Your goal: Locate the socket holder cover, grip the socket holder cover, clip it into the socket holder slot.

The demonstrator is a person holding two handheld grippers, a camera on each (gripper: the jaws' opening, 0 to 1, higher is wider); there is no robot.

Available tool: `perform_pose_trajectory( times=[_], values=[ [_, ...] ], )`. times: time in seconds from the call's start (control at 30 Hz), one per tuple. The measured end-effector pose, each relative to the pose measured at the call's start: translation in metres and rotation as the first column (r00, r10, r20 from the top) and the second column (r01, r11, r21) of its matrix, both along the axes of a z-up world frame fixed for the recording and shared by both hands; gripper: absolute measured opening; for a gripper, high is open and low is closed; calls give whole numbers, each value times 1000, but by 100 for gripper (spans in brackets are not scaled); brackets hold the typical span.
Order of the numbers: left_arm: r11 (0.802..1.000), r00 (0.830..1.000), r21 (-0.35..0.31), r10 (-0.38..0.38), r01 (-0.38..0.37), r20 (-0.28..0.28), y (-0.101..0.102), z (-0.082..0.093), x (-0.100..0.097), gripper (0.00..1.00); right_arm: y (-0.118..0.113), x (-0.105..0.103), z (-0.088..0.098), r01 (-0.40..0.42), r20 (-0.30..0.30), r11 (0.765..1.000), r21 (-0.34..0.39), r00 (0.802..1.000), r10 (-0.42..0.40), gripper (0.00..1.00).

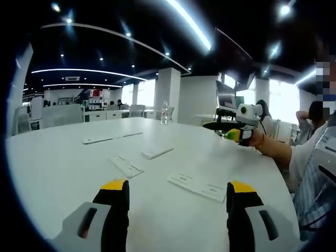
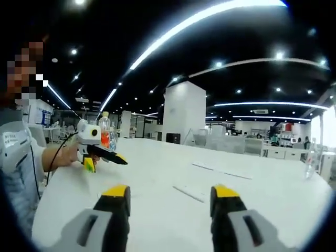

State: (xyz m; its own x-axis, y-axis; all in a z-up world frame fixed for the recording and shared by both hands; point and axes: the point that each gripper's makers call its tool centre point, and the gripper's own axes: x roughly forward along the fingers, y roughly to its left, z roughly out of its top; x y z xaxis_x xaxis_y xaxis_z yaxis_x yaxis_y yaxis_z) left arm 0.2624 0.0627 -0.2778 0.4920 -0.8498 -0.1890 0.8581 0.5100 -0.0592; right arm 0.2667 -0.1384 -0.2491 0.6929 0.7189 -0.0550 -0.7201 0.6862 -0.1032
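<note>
Locating step: my left gripper (image 1: 177, 195) and right gripper (image 2: 168, 198) spread, empty; next, approach white cover (image 1: 198, 186) at lower centre

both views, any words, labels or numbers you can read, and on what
None can be read.
Flat white socket parts on the table: faint marks, too blurred.
Bottle label: colour only, no letters.
Red sign on the far wall: too small.

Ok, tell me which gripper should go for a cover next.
Left, probably. The left gripper hangs open with flat white pieces lying on the table just ahead of its jaws. The right gripper, also open, has strips ahead too, but they look farther off. Which piece is the cover I cannot tell.
</note>
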Motion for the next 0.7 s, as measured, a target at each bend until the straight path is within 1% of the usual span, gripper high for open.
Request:
perform_pose_trajectory(
  times=[0.03,0.13,0.2,0.3,0.33,0.4,0.43,0.53,0.63,0.7],
  values=[
    [1000,1000,24,1,-1,9,1,-1,0,74,-2,1,-2,12,-7,1000,-10,1000,-12,61],
    [999,997,48,0,-4,78,0,5,-2,74,-8,5,-2,46,5,998,-35,999,-46,61],
    [998,991,59,10,-18,137,0,11,-1,74,-10,5,0,55,10,998,-26,998,-55,60],
    [998,983,52,37,-48,182,2,18,2,74,-12,6,1,64,18,998,-27,998,-64,59],
    [998,982,46,40,-49,184,2,19,2,73,-12,6,1,66,19,997,-28,998,-65,58],
    [998,980,-12,63,-62,187,1,28,4,72,-13,6,1,73,27,997,-40,997,-72,58],
    [997,982,-37,73,-68,176,1,33,4,72,-13,6,1,73,28,996,-44,997,-72,57],
    [997,980,-37,79,-74,181,-5,45,4,75,-13,8,-1,80,26,995,-54,997,-79,57],
    [996,986,-24,91,-88,142,-9,49,6,76,-14,8,-3,83,25,994,-64,996,-82,55],
    [994,988,15,105,-107,111,-12,48,8,78,-13,7,-2,80,30,995,-68,997,-78,54]
  ],
)
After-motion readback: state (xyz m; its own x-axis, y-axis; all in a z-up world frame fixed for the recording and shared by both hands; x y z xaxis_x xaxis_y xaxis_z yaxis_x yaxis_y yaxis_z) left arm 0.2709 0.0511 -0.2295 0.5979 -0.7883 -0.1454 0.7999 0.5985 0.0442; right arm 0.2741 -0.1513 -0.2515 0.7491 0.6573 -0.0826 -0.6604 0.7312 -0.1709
